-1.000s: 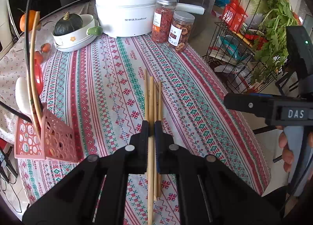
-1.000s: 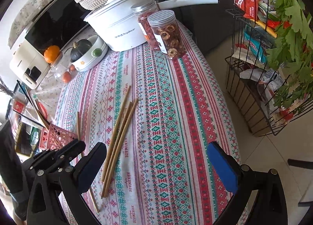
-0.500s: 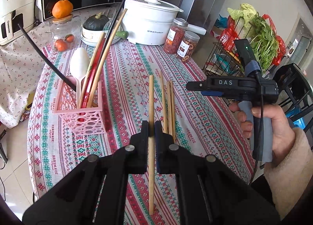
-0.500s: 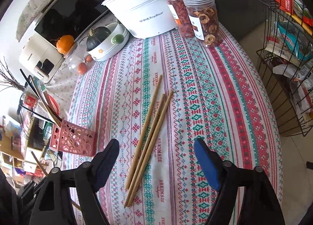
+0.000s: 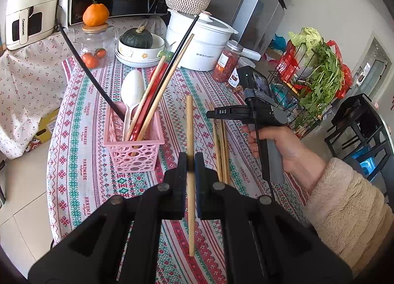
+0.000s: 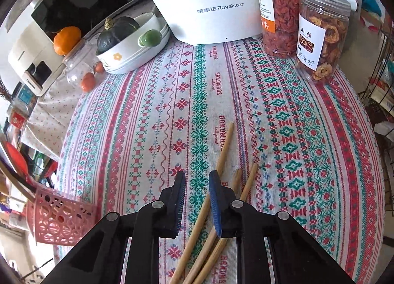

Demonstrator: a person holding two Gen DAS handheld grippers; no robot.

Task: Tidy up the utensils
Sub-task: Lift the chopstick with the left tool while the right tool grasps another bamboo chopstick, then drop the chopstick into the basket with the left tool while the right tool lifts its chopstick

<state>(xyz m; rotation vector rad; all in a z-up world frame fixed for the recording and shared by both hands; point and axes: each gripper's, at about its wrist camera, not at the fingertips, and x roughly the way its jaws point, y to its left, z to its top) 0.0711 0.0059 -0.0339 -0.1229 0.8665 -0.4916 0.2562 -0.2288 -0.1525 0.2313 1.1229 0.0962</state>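
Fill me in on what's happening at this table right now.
A person is tidying chopsticks with a handheld gripper in each hand. The left gripper is shut on one wooden chopstick, held above the tablecloth near the pink basket, which already holds a white spoon and other sticks. The right gripper is open, low over the three chopsticks lying loose on the cloth.
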